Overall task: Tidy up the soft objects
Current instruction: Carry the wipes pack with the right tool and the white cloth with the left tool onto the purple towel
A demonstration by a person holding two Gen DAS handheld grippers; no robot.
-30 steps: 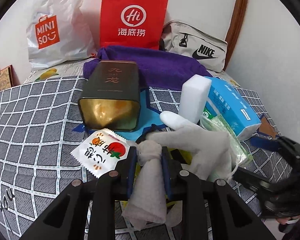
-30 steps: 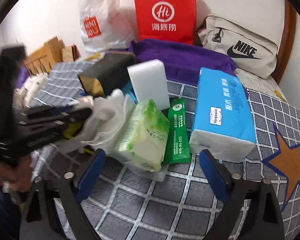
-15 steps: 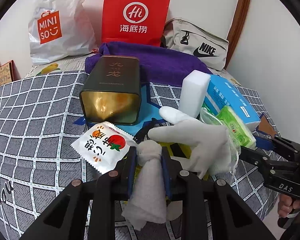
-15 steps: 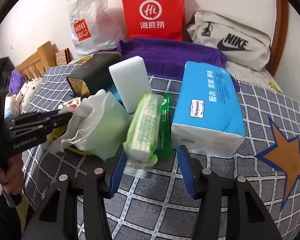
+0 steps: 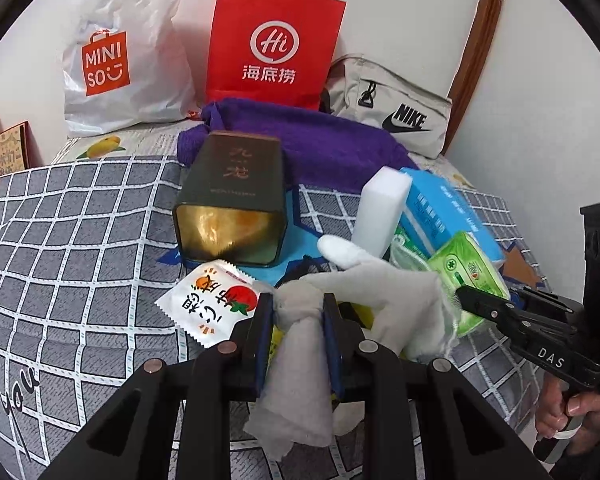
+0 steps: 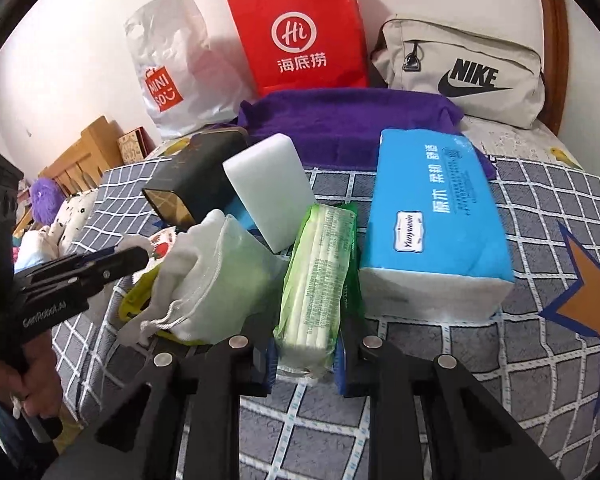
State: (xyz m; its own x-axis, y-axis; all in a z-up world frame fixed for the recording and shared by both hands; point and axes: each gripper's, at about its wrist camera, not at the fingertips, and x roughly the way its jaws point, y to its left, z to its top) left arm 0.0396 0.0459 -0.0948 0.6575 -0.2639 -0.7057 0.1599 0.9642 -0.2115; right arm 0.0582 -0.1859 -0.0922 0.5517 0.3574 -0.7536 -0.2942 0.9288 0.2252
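On the bed's grid-patterned cover (image 5: 80, 240), my left tool (image 5: 296, 316) stands nearly closed, pinching the bunched neck of a white drawstring pouch (image 5: 380, 292) that sits just right of an orange-and-tomato snack packet (image 5: 210, 300) and a dark tin (image 5: 232, 196) lying on its side. My right tool (image 6: 304, 354) is closing its narrow gap, its blue pads against the sides of a green tissue pack (image 6: 320, 276) standing on edge between the pouch and a blue "Yunyuexin" tissue brick (image 6: 436, 220). A white sponge block (image 6: 268, 188) leans behind. Along the wall: a "MINISO" bag (image 5: 112, 60), a red "Hi" bag (image 5: 274, 44), a "NIKE" pouch (image 5: 396, 112) and a purple towel (image 5: 328, 148).
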